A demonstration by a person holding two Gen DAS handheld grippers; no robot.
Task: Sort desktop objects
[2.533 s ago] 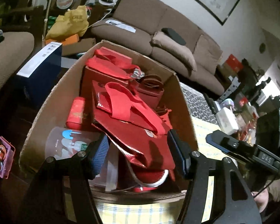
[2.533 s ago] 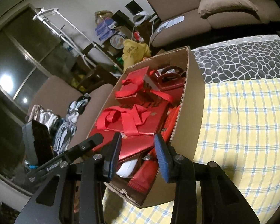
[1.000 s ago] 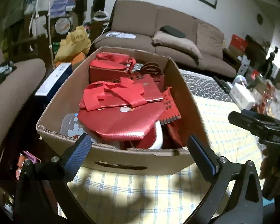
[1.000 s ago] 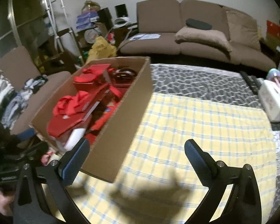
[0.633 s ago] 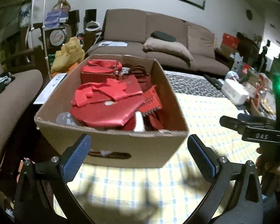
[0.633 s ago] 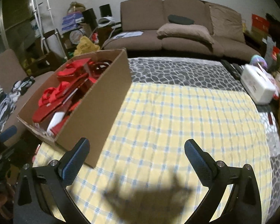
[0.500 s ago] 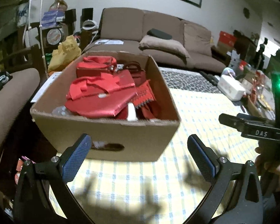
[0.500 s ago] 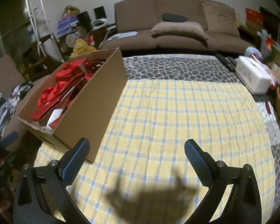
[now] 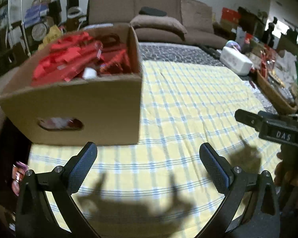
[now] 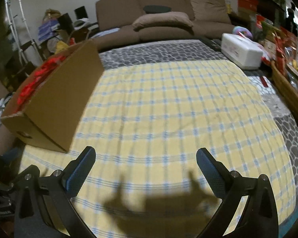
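Yellow-and-blue checked tablecloth (image 10: pixel 168 103) bare ahead | brown cardboard box of red bags (image 9: pixel 79 107) sits forward-left, long axis running away | left gripper (image 9: pixel 148 164) nearer, splayed wide, empty | right gripper (image 10: pixel 146 167) likewise splayed, empty

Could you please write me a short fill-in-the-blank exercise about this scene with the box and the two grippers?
1. The cardboard box is filled mostly with ____ coloured items.
2. The box stands on a yellow ____ cloth.
3. The left hand-held gripper and the right hand-held gripper both have their jaws ____.
4. The white container lies on the ____ side of the cloth.

Missing words: red; checked; open; right
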